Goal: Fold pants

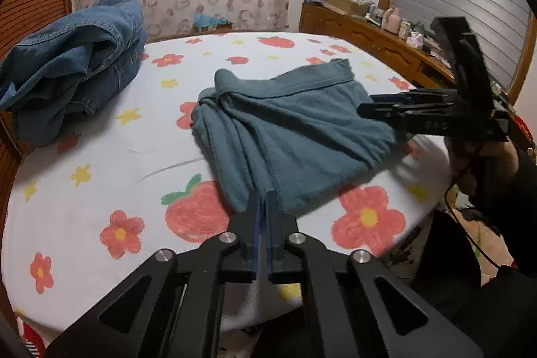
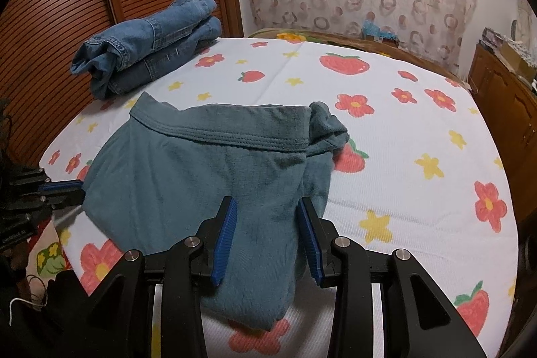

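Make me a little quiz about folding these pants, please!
1. True or false: the right gripper is open.
2. What lies at the far corner of the bed? A folded jeans, B a pillow, C a towel.
3. Fill in: the left gripper is shut on the edge of the teal ____.
Key: 1 true; 2 A; 3 pants.
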A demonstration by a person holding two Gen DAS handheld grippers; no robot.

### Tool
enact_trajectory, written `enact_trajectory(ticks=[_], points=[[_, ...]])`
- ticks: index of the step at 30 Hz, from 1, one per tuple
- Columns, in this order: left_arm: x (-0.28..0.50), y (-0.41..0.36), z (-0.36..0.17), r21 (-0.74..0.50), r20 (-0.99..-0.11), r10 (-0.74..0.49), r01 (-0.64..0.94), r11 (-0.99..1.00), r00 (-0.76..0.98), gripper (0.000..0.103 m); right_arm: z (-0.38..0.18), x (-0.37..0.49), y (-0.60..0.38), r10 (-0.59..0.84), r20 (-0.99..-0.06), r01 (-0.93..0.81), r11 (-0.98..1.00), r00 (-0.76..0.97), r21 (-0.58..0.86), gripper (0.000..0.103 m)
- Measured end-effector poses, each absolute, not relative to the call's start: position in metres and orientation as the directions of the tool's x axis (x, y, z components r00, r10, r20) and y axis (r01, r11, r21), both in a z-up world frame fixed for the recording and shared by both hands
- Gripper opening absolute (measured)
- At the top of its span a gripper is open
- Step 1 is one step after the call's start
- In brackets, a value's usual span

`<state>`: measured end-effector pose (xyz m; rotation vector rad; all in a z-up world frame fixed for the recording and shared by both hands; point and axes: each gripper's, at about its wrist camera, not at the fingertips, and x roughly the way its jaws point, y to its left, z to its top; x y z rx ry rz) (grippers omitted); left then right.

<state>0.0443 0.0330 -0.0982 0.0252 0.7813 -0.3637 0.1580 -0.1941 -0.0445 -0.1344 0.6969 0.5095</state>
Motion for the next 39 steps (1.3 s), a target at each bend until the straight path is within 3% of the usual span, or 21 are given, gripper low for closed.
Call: enact_trajectory(ticks=[5,28,32,39], points=[[0.041,0.045,-0.085,-0.108,-0.659,-0.287,0.291,0.951,0.695,0.001,-0.045,0.157,-0.19,0.388,-0.647,-0.492,0.87,0.656,0.022,0.039],[0.041,0.051,-0.081,-0.1,-0.68,-0.254,0.257,0.961,0.688,0.001,-0.045,0.159,-0.191,0.386,-0.648,-0.492,0.87,0.657,0.019,0.04],[0.055,0.054,-0.078,-0.117,-0.679,-0.254,0.241,0.964,0.688,0.026,-0.045,0.159,-0.191,0.385,-0.648,-0.492,0.87,0.657,0.018,0.04],[0.078,0.043,-0.086,-0.144,-0.698,-0.285,0.261,0.954,0.657,0.026,-0.045,0.159,-0.191,0.385,-0.648,-0.492,0.87,0.657,0.018,0.04]])
